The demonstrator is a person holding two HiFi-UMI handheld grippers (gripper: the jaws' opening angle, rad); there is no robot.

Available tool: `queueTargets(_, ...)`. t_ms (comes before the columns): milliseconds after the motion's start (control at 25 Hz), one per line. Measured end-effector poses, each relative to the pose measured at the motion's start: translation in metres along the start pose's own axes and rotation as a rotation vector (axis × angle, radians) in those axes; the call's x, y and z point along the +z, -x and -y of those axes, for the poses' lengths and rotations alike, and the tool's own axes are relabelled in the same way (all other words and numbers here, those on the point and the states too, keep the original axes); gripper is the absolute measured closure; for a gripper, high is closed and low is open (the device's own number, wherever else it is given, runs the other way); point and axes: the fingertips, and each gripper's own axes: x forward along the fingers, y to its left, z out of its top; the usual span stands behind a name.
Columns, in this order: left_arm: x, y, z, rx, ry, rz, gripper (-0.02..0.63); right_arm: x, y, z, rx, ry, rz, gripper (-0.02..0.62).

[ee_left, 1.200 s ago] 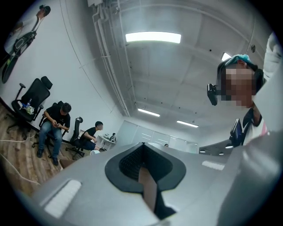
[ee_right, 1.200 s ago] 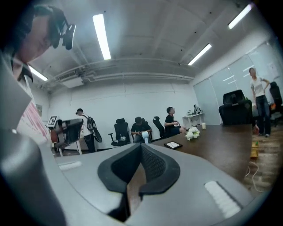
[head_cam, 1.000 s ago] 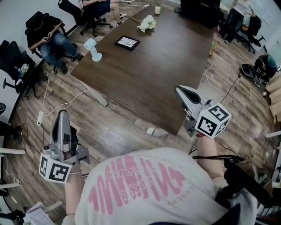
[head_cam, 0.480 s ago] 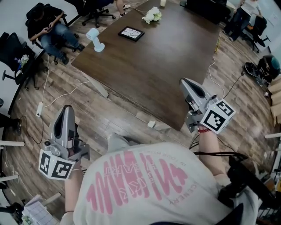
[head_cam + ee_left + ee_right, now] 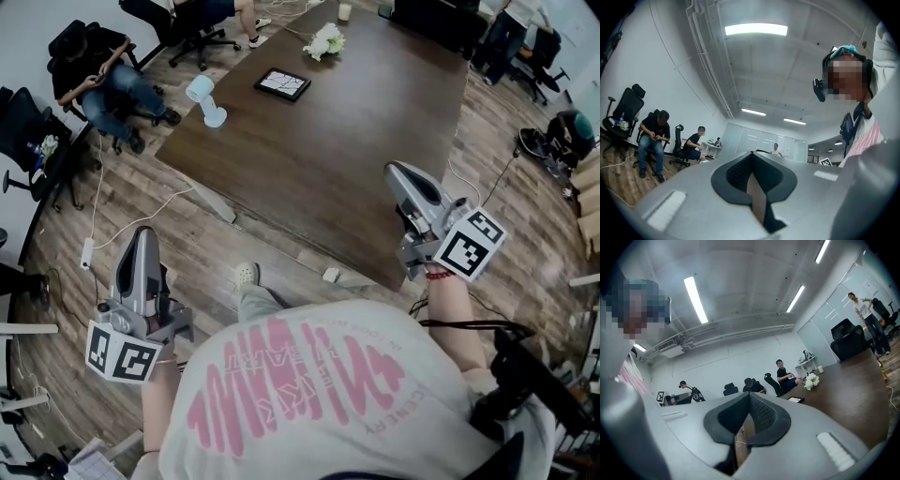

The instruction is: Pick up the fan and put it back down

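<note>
The fan (image 5: 202,98) stands at the upper left of the head view, near the table (image 5: 366,178) edge. It is well apart from my left gripper (image 5: 142,236) and right gripper (image 5: 396,172), both closed and empty. Risk, as I judge it: arriving with the jaws unopened, I could knock the fan off the edge.

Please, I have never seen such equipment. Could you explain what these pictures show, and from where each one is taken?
A person holds a hand tool with two jaws in each hand: the left gripper and the right gripper. One picture comes from a camera on the person's head, looking down; the other two from cameras on the grippers. On the brown table are a small blue fan, a tablet and white flowers. Both grippers are shut and hold nothing.
</note>
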Motion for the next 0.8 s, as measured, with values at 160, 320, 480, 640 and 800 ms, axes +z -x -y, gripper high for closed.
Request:
queueTargets(160, 0.003, -0.026, -0.022, -0.051, -0.01, -0.014, 0.588, 0.009, -0.021, 0.005, -0.028, 0.011, 0.038, 0.591)
queueTargets(320, 0.011, -0.053, -0.051, -0.087, -0.006, -0.017, 0.588, 0.013, -0.044, 0.009, -0.044, 0.02, 0.057, 0.591)
queueTargets(480, 0.019, -0.084, -0.076, -0.129, -0.004, -0.024, 0.588, 0.021, -0.069, 0.017, -0.076, 0.016, 0.077, 0.591)
queueTargets(640, 0.022, -0.107, -0.101, -0.159, 0.014, -0.032, 0.588, 0.026, -0.097, 0.021, -0.1, 0.02, 0.075, 0.591)
queueTargets(800, 0.022, -0.126, -0.13, -0.178, 0.029, -0.044, 0.588, 0.031, -0.123, 0.024, -0.119, 0.032, 0.077, 0.59)
